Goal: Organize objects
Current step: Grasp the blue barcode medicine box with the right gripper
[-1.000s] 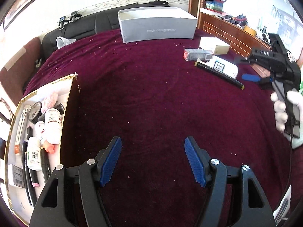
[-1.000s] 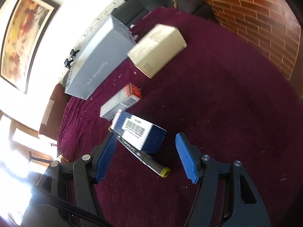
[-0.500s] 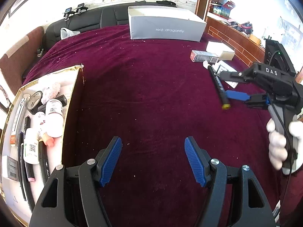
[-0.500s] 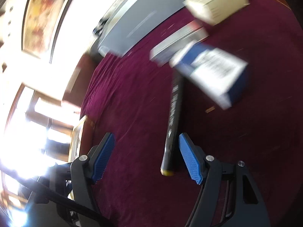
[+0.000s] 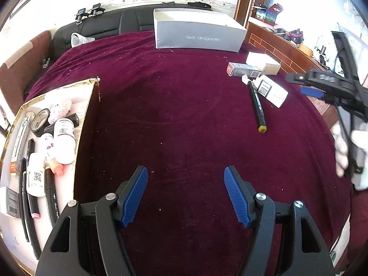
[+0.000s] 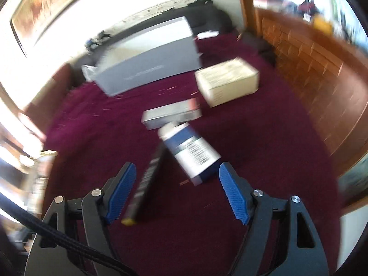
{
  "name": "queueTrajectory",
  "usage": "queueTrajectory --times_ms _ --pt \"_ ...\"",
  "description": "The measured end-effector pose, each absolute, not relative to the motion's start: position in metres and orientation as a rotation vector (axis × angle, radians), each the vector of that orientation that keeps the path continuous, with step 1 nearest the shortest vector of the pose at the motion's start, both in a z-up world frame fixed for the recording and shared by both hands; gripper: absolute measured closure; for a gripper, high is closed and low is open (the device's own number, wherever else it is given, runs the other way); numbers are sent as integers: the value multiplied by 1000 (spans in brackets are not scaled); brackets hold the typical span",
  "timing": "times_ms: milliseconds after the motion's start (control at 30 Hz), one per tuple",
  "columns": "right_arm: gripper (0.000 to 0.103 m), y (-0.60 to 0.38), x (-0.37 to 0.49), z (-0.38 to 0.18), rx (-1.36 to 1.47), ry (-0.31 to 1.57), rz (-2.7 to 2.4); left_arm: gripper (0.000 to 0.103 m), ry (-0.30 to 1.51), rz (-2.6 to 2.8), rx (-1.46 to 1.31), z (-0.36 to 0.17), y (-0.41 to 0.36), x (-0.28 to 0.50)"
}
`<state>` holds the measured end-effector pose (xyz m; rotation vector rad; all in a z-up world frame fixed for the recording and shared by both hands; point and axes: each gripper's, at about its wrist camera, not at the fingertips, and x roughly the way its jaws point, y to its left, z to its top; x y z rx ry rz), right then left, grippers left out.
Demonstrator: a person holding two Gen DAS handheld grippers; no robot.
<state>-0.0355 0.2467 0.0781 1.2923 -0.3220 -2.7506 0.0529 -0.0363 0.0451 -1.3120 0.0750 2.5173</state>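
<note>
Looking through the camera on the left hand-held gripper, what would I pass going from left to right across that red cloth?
Open tray of bottles and pens → grey "red dragonfly" box → black marker with yellow cap → right hand-held gripper.

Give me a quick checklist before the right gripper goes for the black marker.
1. Right gripper open: ok.
2. Black marker lying free on the maroon cloth: ok.
3. Marker centred between the fingers: not ok, it sits near the left finger.
4. Blue and white box clear of the marker's far end: cannot tell, blurred.
5. Left gripper open and empty: ok.
6. Space in the tray: cannot tell.
</note>
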Motion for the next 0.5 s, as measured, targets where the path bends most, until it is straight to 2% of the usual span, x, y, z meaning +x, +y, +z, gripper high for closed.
queueTrajectory --times_ms 200,367,400,433,500 --pt "28 232 -63 55 1395 -89 -2761 40 70 2529 -1310 47 -38 51" --pt "31 230 -85 36 1467 -39 -2774 40 68 2513 -1303 50 -33 50" --pt "35 232 -86 34 1469 -53 -2777 40 70 2511 -1302 51 -32 50" --pt "49 236 -85 35 1469 -74 -2776 40 74 2509 -1301 52 -30 49" --pt "67 242 -81 33 1489 -161 -2740 40 71 2499 -1295 54 -26 47"
